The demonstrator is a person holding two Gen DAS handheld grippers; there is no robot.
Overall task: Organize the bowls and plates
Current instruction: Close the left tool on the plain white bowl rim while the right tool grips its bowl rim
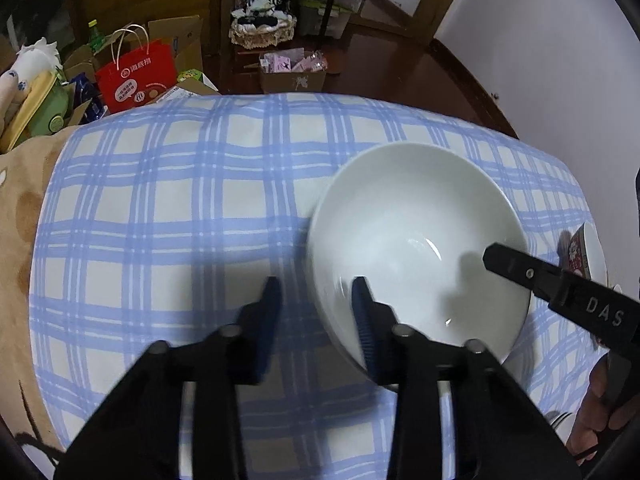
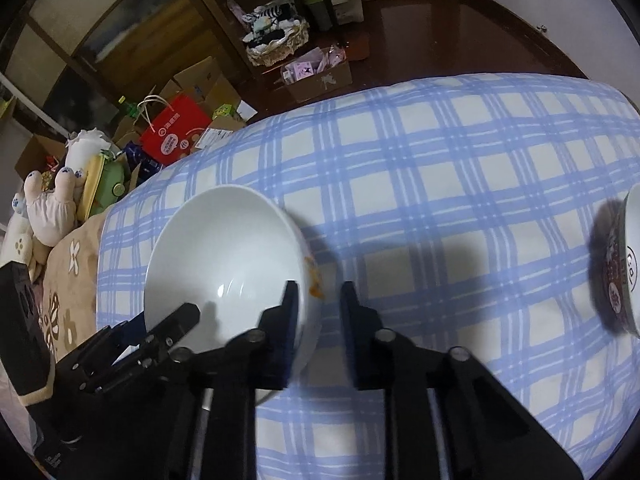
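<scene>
A large white bowl stands on the blue checked cloth. My left gripper straddles its near left rim, one finger inside and one outside over bare cloth, and stands open. My right gripper straddles the opposite rim by an orange smear. A thin strip of cloth shows between the outer finger and the wall, so it also stands open. A finger of the right gripper reaches into the bowl in the left wrist view. A dark red patterned bowl sits to the right.
A beige flowered blanket covers the left end of the surface. Beyond the far edge lie a red paper bag, cardboard boxes, plush toys and dark wooden floor. A person's hand holds the right gripper.
</scene>
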